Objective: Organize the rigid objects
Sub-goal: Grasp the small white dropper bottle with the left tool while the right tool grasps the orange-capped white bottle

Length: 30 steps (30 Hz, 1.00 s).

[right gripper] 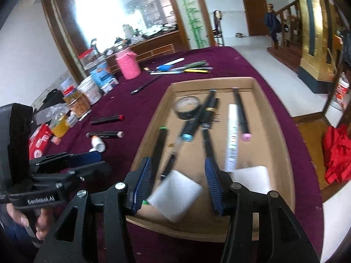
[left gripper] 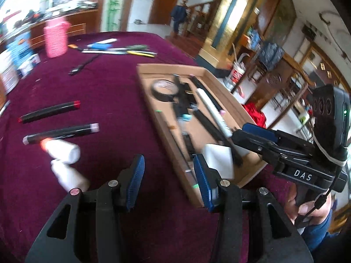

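We see a shallow cardboard tray on a maroon tablecloth, holding the sorted items: a roll of black tape near the far end, a long white tube lying lengthwise, a black marker w/ pink cap just right of it, a marker w/ light-blue cap crossing diagonally, a green-tipped black marker along the left wall, plus two white blocks at the near end.

Still outside the tray, left of it on the cloth: a black marker w/ red ends, a second black marker w/ pale caps nearer us, and two small white bottles touching each other, one w/ an orange tip.

Right gripper hangs over the tray's near end, jaws partly apart, nothing pinched; the blurred white block lies below the gap. Left gripper hovers over bare cloth just beside the tray's left wall, jaws also partly apart and empty. A hand grips each handle.

Farther back: a pink ribbed cup, a loose bunch of pens, a black cable, and tubs & boxes along the left edge. Beyond the table, a person stands by a wooden door.
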### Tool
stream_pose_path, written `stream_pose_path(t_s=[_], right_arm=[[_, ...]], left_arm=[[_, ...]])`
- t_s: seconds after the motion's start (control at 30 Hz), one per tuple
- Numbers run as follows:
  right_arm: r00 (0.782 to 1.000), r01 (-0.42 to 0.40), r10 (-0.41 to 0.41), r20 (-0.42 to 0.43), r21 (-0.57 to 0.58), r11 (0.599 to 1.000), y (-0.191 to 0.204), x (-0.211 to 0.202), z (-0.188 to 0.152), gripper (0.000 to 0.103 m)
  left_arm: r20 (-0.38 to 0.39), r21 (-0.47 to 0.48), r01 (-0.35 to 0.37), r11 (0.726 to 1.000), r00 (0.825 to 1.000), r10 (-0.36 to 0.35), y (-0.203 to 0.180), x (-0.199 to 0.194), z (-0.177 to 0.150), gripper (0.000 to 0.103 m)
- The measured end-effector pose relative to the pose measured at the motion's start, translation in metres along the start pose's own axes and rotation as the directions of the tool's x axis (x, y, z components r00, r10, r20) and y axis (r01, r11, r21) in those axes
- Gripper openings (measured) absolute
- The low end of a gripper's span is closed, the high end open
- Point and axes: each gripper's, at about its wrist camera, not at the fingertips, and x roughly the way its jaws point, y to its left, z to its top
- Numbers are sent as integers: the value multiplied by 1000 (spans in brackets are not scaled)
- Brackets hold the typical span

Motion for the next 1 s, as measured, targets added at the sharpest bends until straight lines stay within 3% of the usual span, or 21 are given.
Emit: stream_pose_path(t_s=[0.13, 0.2, 0.3, 0.37, 0.47, 0.57, 0.7, 0.87, 0.97, 1.0], right_arm=[[997, -74, 73, -29, -27, 997, 25, 14, 8, 46], [986, -155, 153, -69, -15, 988, 41, 28, 13, 46], [952, -267, 263, -154, -1, 964, 72, 57, 17, 46], [933, -305, 296, -204, -16, 952, 96, 76, 15, 45], [915, -326, 304, -264, -41, 944, 123, 102, 10, 45], [911, -309, 281, -302, -48, 950, 138, 128, 6, 45], [912, -277, 245, -328, -55, 959, 149, 147, 0, 45], [869, -381, 327, -371, -82, 921, 178, 144, -8, 46], [892, -357, 300, -338, -122, 926, 183, 137, 2, 46], [910, -328, 270, -314, -151, 932, 183, 135, 8, 46]], left_arm=[[17, -103, -48, 994, 999, 50, 48, -19, -13, 45], [28, -193, -69, 979, 997, 76, 81, -31, -21, 45], [46, -278, -115, 954, 990, 133, 121, -43, -33, 45], [47, -342, -134, 930, 986, 159, 146, -49, -43, 45], [45, -414, -156, 897, 981, 191, 174, -53, -55, 45], [51, -434, -172, 884, 975, 215, 185, -54, -61, 45], [61, -432, -166, 886, 975, 212, 192, -54, -67, 45], [55, -436, -135, 890, 983, 176, 198, -48, -66, 45], [61, -434, -125, 892, 984, 168, 198, -49, -66, 45], [60, -435, -124, 892, 984, 166, 198, -48, -66, 45]])
